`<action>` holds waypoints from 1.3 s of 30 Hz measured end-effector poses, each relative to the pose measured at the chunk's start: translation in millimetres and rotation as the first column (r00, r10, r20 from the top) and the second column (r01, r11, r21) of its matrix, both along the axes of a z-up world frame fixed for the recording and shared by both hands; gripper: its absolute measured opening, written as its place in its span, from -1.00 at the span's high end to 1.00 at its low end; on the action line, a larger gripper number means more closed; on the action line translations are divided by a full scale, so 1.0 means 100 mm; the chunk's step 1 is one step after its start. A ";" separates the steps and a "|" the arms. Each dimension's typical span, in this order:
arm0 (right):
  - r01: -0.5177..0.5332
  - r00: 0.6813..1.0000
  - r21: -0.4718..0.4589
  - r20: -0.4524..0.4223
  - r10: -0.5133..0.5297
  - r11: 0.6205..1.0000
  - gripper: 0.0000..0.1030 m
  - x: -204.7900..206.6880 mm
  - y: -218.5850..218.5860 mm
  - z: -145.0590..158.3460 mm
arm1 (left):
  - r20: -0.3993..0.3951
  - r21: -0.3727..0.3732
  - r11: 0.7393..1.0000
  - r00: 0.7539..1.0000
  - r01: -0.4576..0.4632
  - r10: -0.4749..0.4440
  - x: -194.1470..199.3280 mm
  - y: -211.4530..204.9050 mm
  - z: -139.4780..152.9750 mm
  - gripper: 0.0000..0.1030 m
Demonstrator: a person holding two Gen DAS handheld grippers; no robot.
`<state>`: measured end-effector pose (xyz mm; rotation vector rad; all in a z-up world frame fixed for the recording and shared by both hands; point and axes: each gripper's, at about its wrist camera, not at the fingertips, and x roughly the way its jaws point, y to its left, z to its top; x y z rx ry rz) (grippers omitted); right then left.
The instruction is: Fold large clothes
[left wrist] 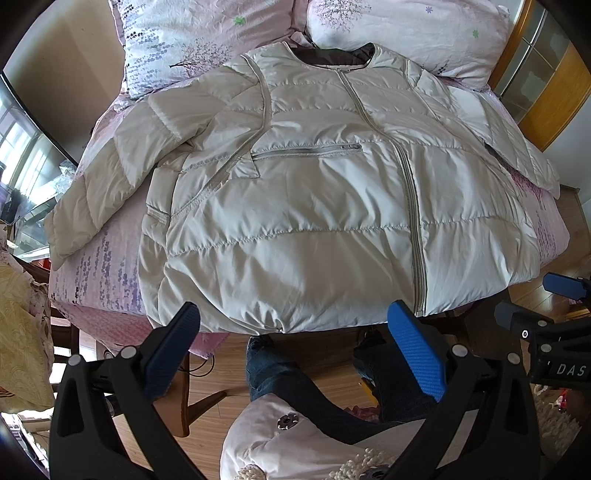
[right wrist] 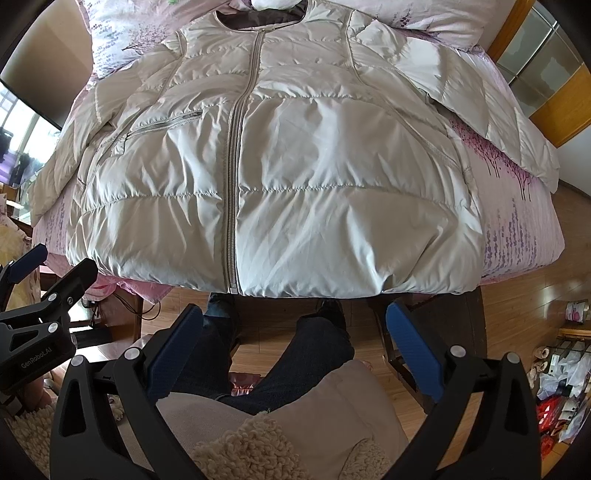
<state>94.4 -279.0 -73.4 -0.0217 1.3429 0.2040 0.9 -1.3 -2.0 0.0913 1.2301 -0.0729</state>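
A large cream puffer jacket (left wrist: 295,206) lies front up and zipped on a pink floral sheet, collar far, hem at the near edge; it also shows in the right wrist view (right wrist: 295,177). Its sleeves spread out to the left (left wrist: 107,184) and to the right (right wrist: 491,110). My left gripper (left wrist: 293,314) is open and empty, held just in front of the hem. My right gripper (right wrist: 293,314) is open and empty, also just short of the hem, above the person's legs. Each gripper shows at the edge of the other's view.
Two floral pillows (left wrist: 406,33) lie behind the collar. The pink sheet (right wrist: 524,221) covers a table over a wooden floor (right wrist: 535,302). The person's legs in dark jeans (right wrist: 280,362) are below the grippers. A wooden cabinet (left wrist: 546,103) stands at the far right; clutter (right wrist: 561,387) lies on the floor at right.
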 end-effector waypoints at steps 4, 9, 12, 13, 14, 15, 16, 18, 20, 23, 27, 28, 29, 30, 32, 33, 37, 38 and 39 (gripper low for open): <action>-0.001 1.000 0.000 0.000 0.001 1.000 -0.97 0.00 0.00 0.00 | 0.000 0.000 1.000 1.000 0.000 0.000 0.00 0.00 0.00 -0.97; 0.000 1.000 0.000 -0.001 0.000 1.000 -0.97 0.00 0.01 0.00 | -0.001 -0.001 1.000 1.000 0.000 0.000 0.00 0.00 0.00 -0.97; 0.000 1.000 0.000 -0.001 0.000 1.000 -0.97 0.00 0.01 0.00 | -0.002 -0.001 1.000 1.000 0.000 0.000 0.00 0.00 0.00 -0.97; 0.000 1.000 0.000 -0.001 0.000 1.000 -0.97 0.00 0.01 -0.01 | -0.002 -0.002 1.000 1.000 0.000 0.000 0.00 0.00 0.00 -0.97; 0.000 1.000 0.001 -0.001 0.000 1.000 -0.97 0.00 0.01 -0.01 | -0.002 -0.002 1.000 1.000 0.000 0.000 0.00 0.00 0.00 -0.97; 0.000 1.000 0.000 -0.001 0.000 1.000 -0.97 0.00 0.01 -0.01 | -0.003 -0.002 1.000 1.000 -0.001 0.001 0.00 0.00 0.00 -0.97; 0.000 1.000 0.000 -0.002 0.000 1.000 -0.97 0.00 0.01 -0.02 | -0.003 -0.002 1.000 1.000 0.000 0.000 0.00 0.00 0.00 -0.97; 0.000 1.000 0.001 -0.004 0.000 1.000 -0.97 0.02 0.01 -0.02 | -0.003 -0.002 1.000 1.000 0.000 0.000 0.00 0.00 0.00 -0.97; 0.000 1.000 0.001 -0.003 0.000 1.000 -0.97 0.02 0.01 -0.02 | -0.003 -0.003 1.000 1.000 0.000 0.000 0.00 0.00 0.00 -0.97; 0.001 1.000 0.002 -0.002 -0.001 1.000 -0.97 0.02 0.01 -0.02 | -0.003 -0.003 1.000 1.000 0.000 0.000 0.00 0.00 -0.01 -0.97; 0.010 1.000 0.015 -0.001 -0.010 1.000 -0.97 0.07 0.00 -0.01 | -0.004 -0.008 1.000 1.000 0.002 -0.002 -0.01 -0.02 -0.01 -0.97; 0.021 1.000 0.027 0.002 -0.021 0.999 -0.97 0.09 -0.02 0.00 | -0.005 -0.011 1.000 1.000 0.004 -0.004 -0.01 -0.02 -0.02 -0.97; 0.035 0.999 0.038 0.008 -0.035 0.999 -0.97 0.12 -0.05 0.01 | -0.007 -0.015 1.000 1.000 0.007 -0.007 0.02 -0.01 -0.03 -0.97; 0.052 0.998 0.049 0.017 -0.053 0.997 -0.97 0.15 -0.09 0.02 | -0.008 -0.019 1.000 1.000 0.009 -0.009 0.05 -0.01 -0.03 -0.97; 0.105 0.993 0.084 0.044 -0.109 0.991 -0.97 0.23 -0.20 0.05 | -0.008 -0.027 1.000 1.000 0.005 -0.005 0.09 0.02 -0.02 -0.97; 0.130 0.988 0.111 0.065 -0.138 0.985 -0.97 0.28 -0.27 0.07 | -0.009 -0.033 0.999 1.000 0.001 -0.001 0.11 0.03 -0.02 -0.97; 0.205 0.961 0.291 0.120 -0.248 0.934 -0.97 0.53 -0.64 0.11 | -0.016 -0.034 0.999 0.999 -0.036 0.035 0.23 0.12 -0.03 -0.97; 0.227 0.950 0.348 0.129 -0.286 0.910 -0.97 0.62 -0.78 0.10 | -0.015 -0.032 0.998 0.999 -0.046 0.045 0.28 0.15 -0.03 -0.97; 0.243 0.938 0.396 0.136 -0.318 0.886 -0.97 0.70 -0.91 0.10 | -0.013 -0.030 0.998 0.998 -0.055 0.054 0.32 0.17 -0.03 -0.97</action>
